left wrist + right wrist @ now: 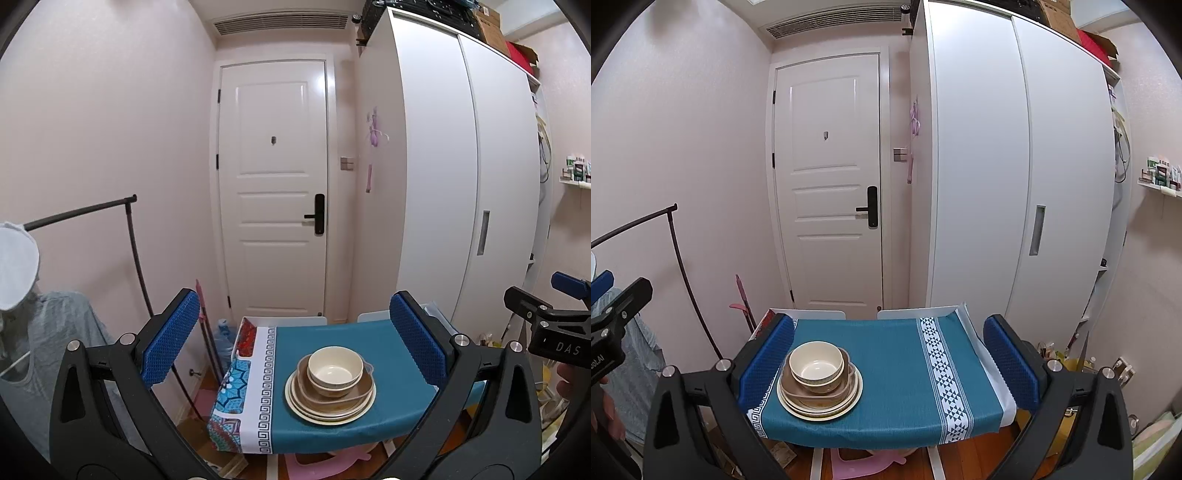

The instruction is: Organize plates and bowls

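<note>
Ahead of and below both grippers, the blue-clothed desk (886, 369) carries the stack of plates (330, 400) topped by nested bowls (335, 367), so with your left gripper (295, 339) and right gripper (890, 365) both spread apart and empty, come down gently on the uppermost bowl's rim.

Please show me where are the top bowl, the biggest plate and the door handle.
top bowl (334, 370), left wrist view, inner bottom.
biggest plate (854, 400), right wrist view, right rim.
door handle (309, 216), left wrist view, lever.
</note>
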A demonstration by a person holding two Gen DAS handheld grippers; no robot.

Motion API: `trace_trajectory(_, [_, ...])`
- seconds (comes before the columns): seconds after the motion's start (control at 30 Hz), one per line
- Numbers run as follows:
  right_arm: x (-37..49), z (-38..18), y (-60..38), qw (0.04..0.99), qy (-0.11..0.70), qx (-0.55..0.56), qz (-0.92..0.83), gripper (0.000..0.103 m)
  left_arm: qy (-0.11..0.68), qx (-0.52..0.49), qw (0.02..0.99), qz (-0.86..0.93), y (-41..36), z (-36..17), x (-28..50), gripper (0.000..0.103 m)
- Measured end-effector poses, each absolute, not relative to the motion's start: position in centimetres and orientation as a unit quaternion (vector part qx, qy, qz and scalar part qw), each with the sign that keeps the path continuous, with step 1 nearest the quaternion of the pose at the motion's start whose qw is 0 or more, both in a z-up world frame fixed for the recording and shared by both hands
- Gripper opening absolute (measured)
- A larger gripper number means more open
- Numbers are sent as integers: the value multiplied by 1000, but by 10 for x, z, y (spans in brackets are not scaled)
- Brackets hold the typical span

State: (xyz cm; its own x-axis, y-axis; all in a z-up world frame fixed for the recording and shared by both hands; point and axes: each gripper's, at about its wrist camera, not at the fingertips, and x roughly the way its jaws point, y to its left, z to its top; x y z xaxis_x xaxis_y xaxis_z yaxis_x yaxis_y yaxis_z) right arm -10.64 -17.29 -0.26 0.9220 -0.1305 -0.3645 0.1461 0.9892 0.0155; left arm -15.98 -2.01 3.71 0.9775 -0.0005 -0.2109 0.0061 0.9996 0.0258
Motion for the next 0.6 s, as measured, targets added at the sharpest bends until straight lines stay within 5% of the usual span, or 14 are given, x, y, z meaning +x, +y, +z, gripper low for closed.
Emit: trace_trajectory(0.6, [-100, 1, -173, 979, 190, 25, -76, 102, 107, 16, 994, 0, -18, 38, -152, 103])
